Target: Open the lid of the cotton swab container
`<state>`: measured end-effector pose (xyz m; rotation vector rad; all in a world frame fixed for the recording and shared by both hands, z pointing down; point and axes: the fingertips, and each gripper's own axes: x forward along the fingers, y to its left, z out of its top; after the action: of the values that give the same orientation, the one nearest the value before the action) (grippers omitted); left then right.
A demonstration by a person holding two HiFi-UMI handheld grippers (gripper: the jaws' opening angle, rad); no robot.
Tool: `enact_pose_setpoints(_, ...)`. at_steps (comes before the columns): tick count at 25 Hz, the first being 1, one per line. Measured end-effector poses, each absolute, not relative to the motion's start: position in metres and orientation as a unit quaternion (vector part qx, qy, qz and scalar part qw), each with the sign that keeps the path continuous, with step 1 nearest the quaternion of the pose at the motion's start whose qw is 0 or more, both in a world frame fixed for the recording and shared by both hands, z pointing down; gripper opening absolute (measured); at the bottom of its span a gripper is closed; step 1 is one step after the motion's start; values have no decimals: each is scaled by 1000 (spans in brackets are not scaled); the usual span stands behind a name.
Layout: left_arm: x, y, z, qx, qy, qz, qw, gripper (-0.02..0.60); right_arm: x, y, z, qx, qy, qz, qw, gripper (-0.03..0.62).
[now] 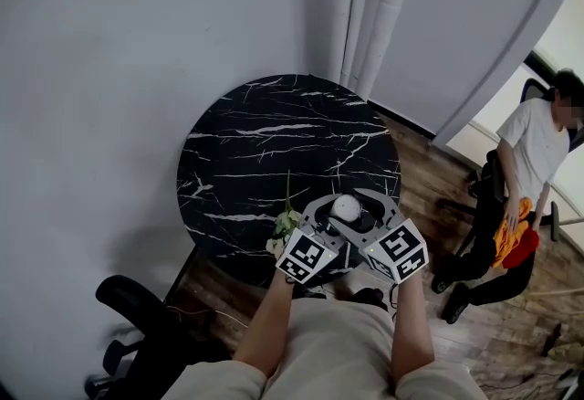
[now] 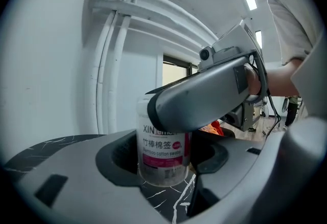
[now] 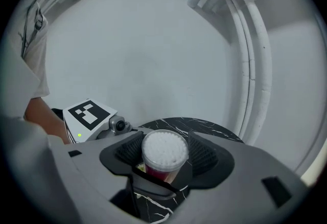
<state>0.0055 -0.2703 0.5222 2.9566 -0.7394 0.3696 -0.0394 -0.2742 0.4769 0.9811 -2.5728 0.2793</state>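
The left claw (image 2: 163, 171) clamps the cotton swab container (image 2: 162, 149) steady on the desk (image 1: 274, 133) so the right claw (image 3: 164, 153), clenched round its lid (image 3: 164, 146), can pull upward

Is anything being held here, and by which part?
The cotton swab container: the left gripper grips its lower body, the right gripper its lid end.

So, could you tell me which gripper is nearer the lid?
Right. The right gripper has its jaws closed on the lid at the container top; the left gripper clasps the container's body lower down.
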Motion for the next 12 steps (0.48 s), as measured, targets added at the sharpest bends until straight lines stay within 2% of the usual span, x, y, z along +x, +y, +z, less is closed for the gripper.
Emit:
enact_pose_setpoints(5,5,-268,523,963,-238,125,29,265,-37,-273,477,341,-916,132,165,296)
enact_pose_setpoints(9,9,-268,525,963,-235,125,31,262,-33,-273,469,330,-919,188,108,293)
enact_pose_setpoints(12,10,-268,527,963,-233,128,34,262,-32,-274,472,342,-918,162,119,293)
